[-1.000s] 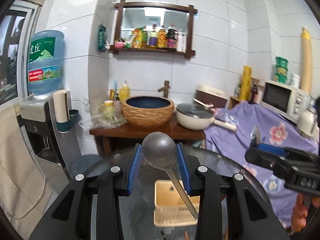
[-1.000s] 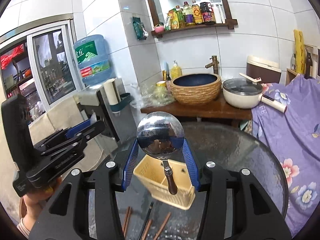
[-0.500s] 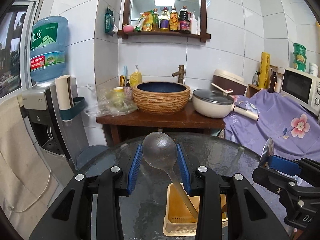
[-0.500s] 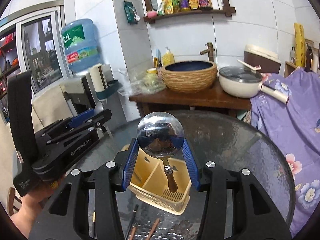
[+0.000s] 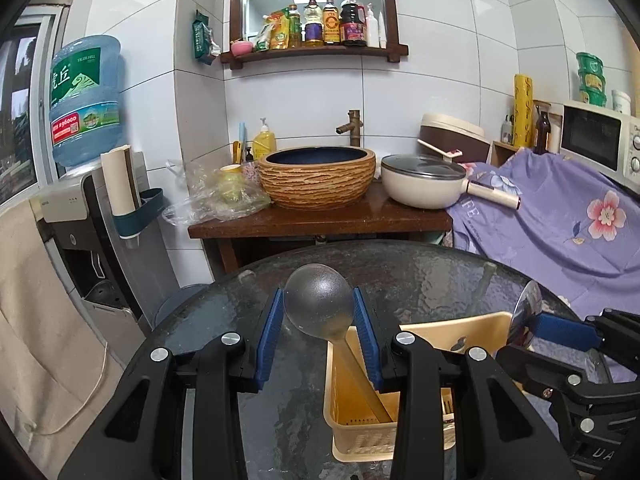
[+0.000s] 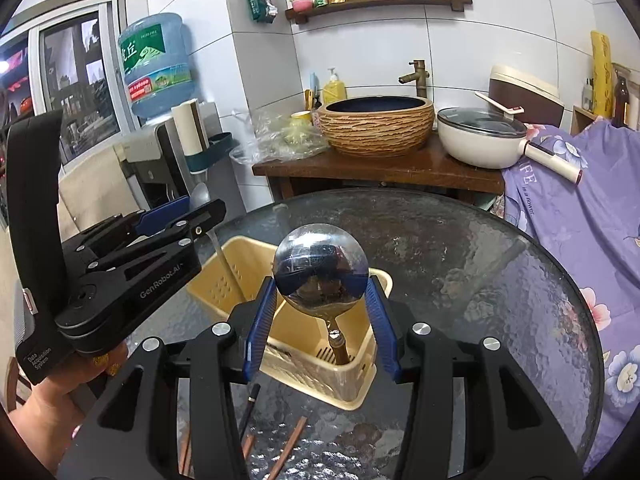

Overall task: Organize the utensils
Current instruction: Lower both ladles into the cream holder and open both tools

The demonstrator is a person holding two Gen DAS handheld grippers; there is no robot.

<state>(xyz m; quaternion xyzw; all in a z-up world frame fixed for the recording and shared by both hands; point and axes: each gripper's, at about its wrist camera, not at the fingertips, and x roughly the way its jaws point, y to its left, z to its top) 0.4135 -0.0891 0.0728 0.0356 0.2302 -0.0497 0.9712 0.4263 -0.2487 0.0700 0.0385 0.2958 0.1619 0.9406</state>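
Observation:
My left gripper (image 5: 318, 316) is shut on a dark grey ladle (image 5: 318, 306) by its bowl; its beige handle slants down into the yellow utensil basket (image 5: 360, 440) on the round glass table (image 5: 420, 272). My right gripper (image 6: 320, 292) is shut on a shiny steel ladle (image 6: 320, 276) by its bowl; its brown handle reaches into the same basket (image 6: 240, 280). The left gripper also shows in the right wrist view (image 6: 120, 268), over the basket's left side. The right gripper shows at the right of the left wrist view (image 5: 560, 332).
Several chopsticks (image 6: 288, 444) lie on the glass in front of the basket. Behind the table stands a wooden counter (image 5: 320, 220) with a woven basin (image 5: 316, 176) and a cream pan (image 5: 424, 184). A water dispenser (image 5: 80, 216) is at the left, purple cloth (image 5: 560, 224) at the right.
Both grippers have come down and forward toward the basket with their ladles. The handles now reach deeper into it, and the basket looks larger and nearer in both views.

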